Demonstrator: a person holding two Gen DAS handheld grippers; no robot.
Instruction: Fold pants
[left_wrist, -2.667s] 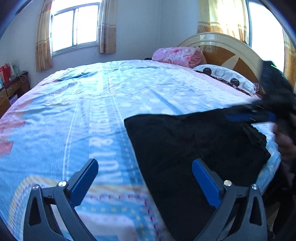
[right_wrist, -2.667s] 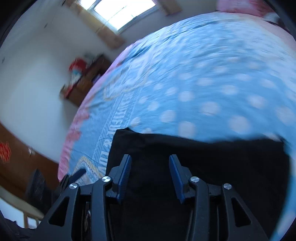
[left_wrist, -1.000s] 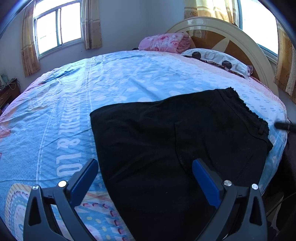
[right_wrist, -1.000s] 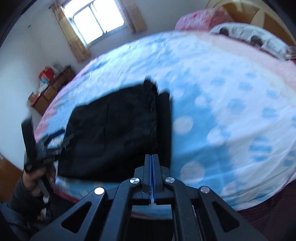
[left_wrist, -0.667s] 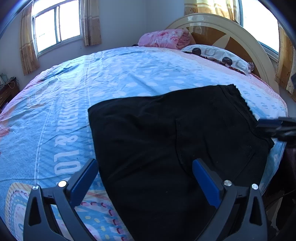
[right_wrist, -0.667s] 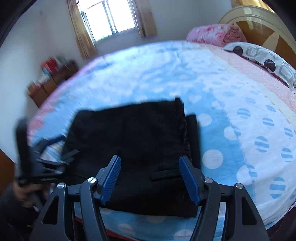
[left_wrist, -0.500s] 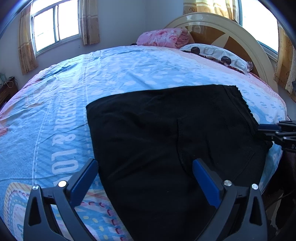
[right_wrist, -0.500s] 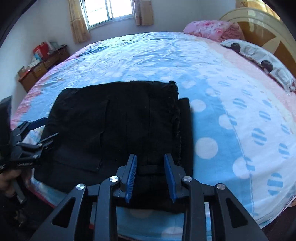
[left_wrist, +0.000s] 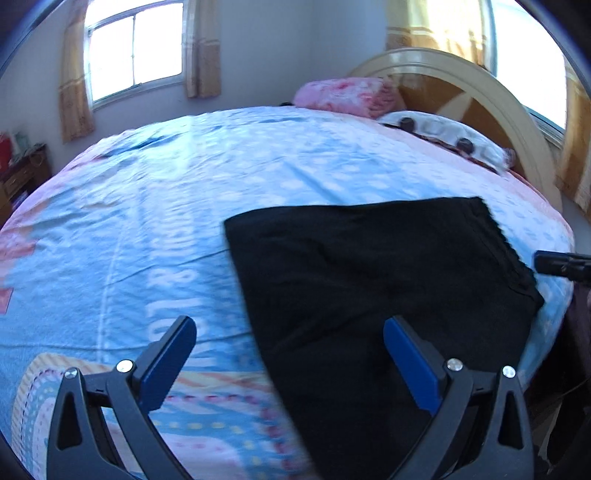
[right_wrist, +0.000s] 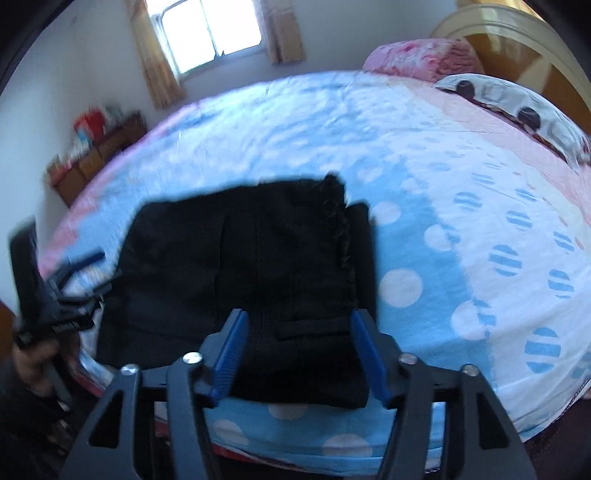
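- Left wrist view: one pair of black pants (left_wrist: 373, 280) is lying flat and folded on the bed (left_wrist: 229, 192), near the edge closest to the camera, on the right half of the picture.
- The left claw (left_wrist: 290, 363) is hovering above the bed with its two blue-padded fingers standing wide apart, gripping nothing; the left edge of the pants is lying between them.
- One pink bundle (left_wrist: 347, 96) and one spotted pillow (left_wrist: 443, 133) are sitting by the headboard (left_wrist: 491, 99). One window (left_wrist: 135, 50) is showing on the far wall.
- A dark tip of the right claw (left_wrist: 561, 264) is poking in at the right edge, just beside the frilled waistband.
- Right wrist view: the same single pair of pants (right_wrist: 243, 273) is lying at the bed's near edge (right_wrist: 461, 229), frilled hem (right_wrist: 338, 221) on its right side.
- The right claw (right_wrist: 301, 356) is standing apart, holding nothing, above the near edge of the pants.
- The left claw (right_wrist: 79, 273) is showing, blurred, beside the pants' left end, fingers apart.
- One cabinet (right_wrist: 94, 155) is standing by the wall.
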